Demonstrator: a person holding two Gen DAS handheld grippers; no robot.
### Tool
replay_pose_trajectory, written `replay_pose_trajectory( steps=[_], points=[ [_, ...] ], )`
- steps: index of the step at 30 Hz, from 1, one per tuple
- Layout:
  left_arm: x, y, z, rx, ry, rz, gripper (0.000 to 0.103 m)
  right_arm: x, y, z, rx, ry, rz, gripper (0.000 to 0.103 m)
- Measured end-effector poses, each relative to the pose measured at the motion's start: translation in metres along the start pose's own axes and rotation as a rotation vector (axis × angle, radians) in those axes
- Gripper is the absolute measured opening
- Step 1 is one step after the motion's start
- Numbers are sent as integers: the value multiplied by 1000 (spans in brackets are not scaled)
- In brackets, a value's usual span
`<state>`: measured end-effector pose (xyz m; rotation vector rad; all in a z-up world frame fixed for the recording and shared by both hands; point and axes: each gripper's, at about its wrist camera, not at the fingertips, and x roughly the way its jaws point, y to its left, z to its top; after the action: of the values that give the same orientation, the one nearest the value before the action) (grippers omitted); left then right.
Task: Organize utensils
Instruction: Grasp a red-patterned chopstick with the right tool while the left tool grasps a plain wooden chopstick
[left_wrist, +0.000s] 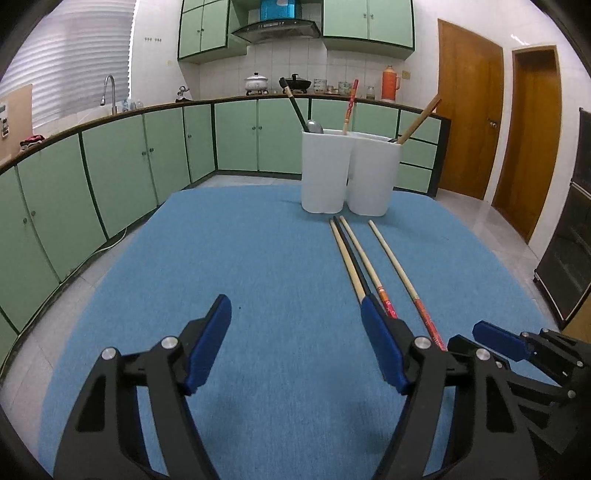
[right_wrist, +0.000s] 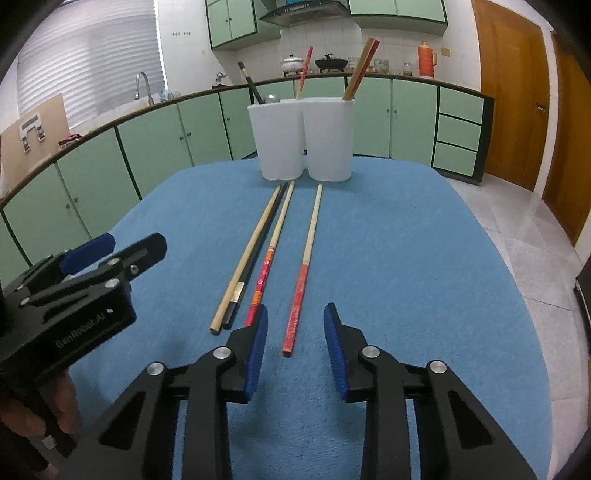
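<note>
Blue felt-like cloth (right_wrist: 406, 258) covers the counter, its rounded far edge ending just behind two white holders, with tiled floor (right_wrist: 517, 229) beyond the right edge and green cabinets (left_wrist: 110, 166) past the left. Most of the cloth's left half and its right margin lie bare. Four chopsticks lie lengthwise near the middle, tips toward the holders: a plain pale chopstick (right_wrist: 247, 258) touching a black chopstick (right_wrist: 258, 254) alongside it, a pale one with an orange-and-red patterned handle (right_wrist: 271, 251) just beside them, and a red-handled chopstick (right_wrist: 304, 266) set a little apart on the right. The left holder (right_wrist: 277, 140) and the right holder (right_wrist: 328, 140) stand touching side by side; a black-handled utensil (right_wrist: 249, 83), a metal spoon bowl and a red chopstick rise from the left one, two tan sticks (right_wrist: 360, 70) from the right. The right gripper (right_wrist: 293, 328) hangs low over the cloth, its blue fingers (right_wrist: 256, 350) set fairly narrow and straddling the butt end of the red-handled chopstick without pressing it. The left gripper (left_wrist: 295, 325) hovers with its fingers (left_wrist: 210, 339) spread wide over bare cloth, the right-hand one lying across the handles of the bundled chopsticks in its own view; whether it touches them I cannot tell. A hand (right_wrist: 55, 406) grips the left tool's body. The two tools sit close beside each other.
</note>
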<state>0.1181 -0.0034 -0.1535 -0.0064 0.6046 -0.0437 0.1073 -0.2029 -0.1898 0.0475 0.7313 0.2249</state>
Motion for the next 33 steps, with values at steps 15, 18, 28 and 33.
replay_pose_trajectory(
  steps=[15, 18, 28, 33],
  points=[
    [12, -13, -4, 22, 104, -49, 65, 21, 0, -3, 11, 114, -13, 9],
    [11, -18, -3, 41, 108, -67, 65, 21, 1, -2, 4, 117, -18, 7],
    [22, -32, -9, 93, 178, -134, 65, 19, -17, -1, 78, 107, -12, 6],
    [33, -32, -10, 90, 229, -151, 65, 19, -18, -1, 81, 109, -10, 6]
  ],
)
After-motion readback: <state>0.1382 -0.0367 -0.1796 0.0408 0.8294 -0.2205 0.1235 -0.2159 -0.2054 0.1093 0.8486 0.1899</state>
